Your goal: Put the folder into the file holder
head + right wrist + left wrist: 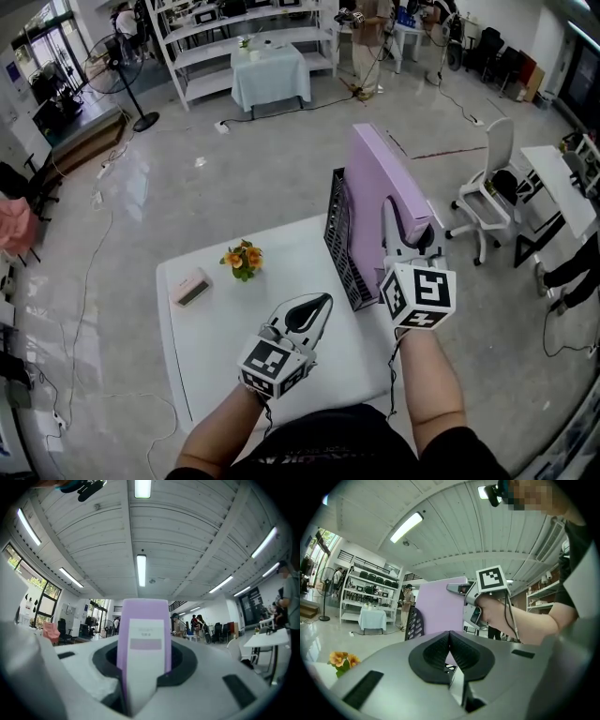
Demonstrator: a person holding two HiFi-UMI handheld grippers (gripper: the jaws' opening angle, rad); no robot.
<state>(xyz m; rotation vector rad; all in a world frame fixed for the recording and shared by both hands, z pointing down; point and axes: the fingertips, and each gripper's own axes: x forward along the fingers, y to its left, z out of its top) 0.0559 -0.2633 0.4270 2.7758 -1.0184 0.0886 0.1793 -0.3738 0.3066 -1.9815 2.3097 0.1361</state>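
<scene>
The right gripper pinches the spine of the purple folder, which keeps its jaws part-way apart. The folder stands upright at the table's right edge, against the black mesh file holder. Whether its bottom edge sits inside the holder cannot be told. The left gripper has its jaws pressed together on nothing and is over the white table, near the holder. Toward the table's left edge are a small bunch of flowers and a pink box.

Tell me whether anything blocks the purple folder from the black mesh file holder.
Nothing visible does. The tall purple folder, clamped in the right gripper, stands right at the black mesh file holder.
</scene>
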